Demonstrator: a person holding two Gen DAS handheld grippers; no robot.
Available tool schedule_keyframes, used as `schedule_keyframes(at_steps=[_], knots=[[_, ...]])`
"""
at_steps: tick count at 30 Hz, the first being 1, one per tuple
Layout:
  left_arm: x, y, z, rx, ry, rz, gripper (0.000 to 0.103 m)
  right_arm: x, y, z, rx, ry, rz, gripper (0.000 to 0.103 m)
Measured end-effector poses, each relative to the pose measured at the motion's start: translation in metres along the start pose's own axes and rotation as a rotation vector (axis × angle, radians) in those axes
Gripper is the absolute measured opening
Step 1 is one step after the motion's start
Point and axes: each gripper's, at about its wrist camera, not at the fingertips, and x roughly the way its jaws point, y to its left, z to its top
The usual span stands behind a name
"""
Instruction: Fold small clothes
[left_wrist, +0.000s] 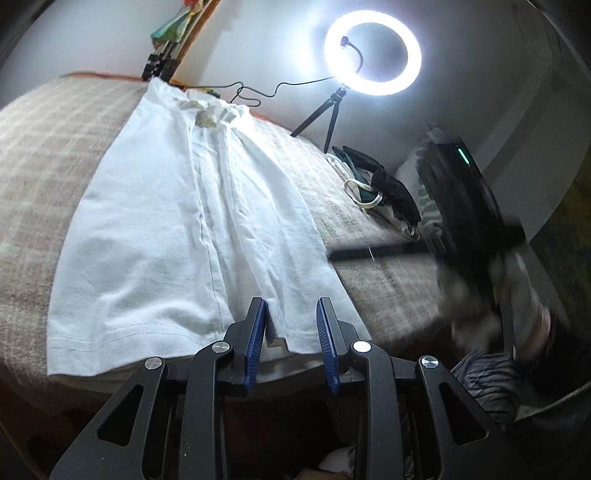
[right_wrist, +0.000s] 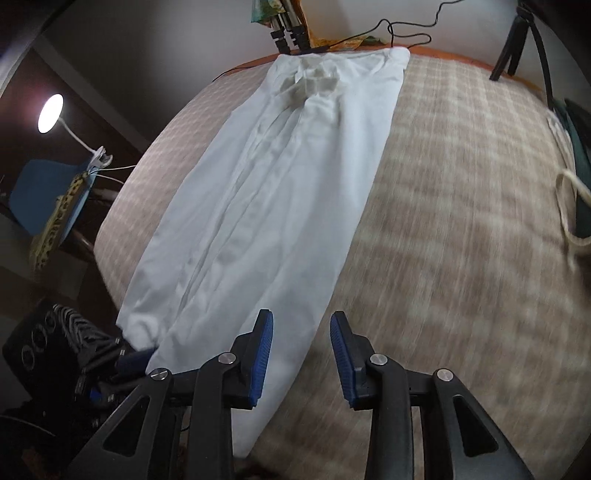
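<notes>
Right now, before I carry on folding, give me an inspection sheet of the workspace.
Surface: bed with a beige checked cover, mostly bare to the right of the garment.
Job's things: white garment lying lengthwise, already folded narrow, hem at the near edge.
Clutter: pile of dark and white items at the bed's right side.
Grippers: left gripper open, hem between its fingers but not pinched; right gripper open, empty, over the garment's right edge.
Cables: black cable along the far edge, running to the ring light.
Surroundings: lit ring light on a small tripod; desk lamp on, clipped by a blue chair; white wall behind.
</notes>
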Motion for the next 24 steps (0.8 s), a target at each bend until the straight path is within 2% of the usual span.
schedule_keyframes(at_steps=[3, 4, 5, 7, 8, 9, 11, 13, 15, 18, 24], knots=[[0.006, 0.006, 0.002, -0.040, 0.016, -0.013, 0.019, 0.002, 0.004, -0.030, 0.028, -0.010, 0.046, 0.035], [0.007, 0.005, 0.002, -0.038, 0.016, -0.015, 0.010, 0.001, 0.007, -0.036, 0.016, -0.023, 0.037, 0.035], [0.008, 0.002, 0.002, -0.029, 0.013, -0.015, 0.005, 0.000, 0.009, -0.038, 0.013, -0.029, 0.038, 0.035], [0.008, -0.001, 0.002, -0.016, 0.000, -0.017, 0.004, 0.003, 0.012, -0.043, 0.013, -0.032, 0.056, 0.026], [0.009, -0.002, 0.002, -0.017, -0.003, -0.017, 0.003, 0.007, 0.014, -0.044, 0.006, -0.025, 0.054, 0.015], [0.008, -0.003, 0.003, -0.020, -0.005, -0.016, 0.003, 0.008, 0.016, -0.045, -0.007, -0.035, 0.040, 0.008], [0.001, -0.007, 0.003, -0.008, -0.023, -0.006, 0.003, 0.006, 0.018, -0.043, -0.022, -0.036, 0.031, 0.001], [-0.006, -0.009, 0.000, 0.017, -0.042, 0.026, 0.003, -0.001, 0.013, -0.042, -0.004, -0.050, 0.049, 0.000], [-0.001, -0.002, -0.003, 0.009, -0.020, 0.041, 0.003, -0.007, 0.013, -0.044, -0.022, -0.061, 0.029, 0.000], [0.002, 0.004, -0.008, -0.019, -0.001, 0.046, 0.003, 0.001, 0.017, -0.048, -0.039, -0.033, 0.008, 0.000], [-0.009, -0.010, -0.011, 0.087, -0.003, 0.075, 0.003, 0.000, 0.019, -0.050, -0.059, -0.021, -0.045, 0.001]])
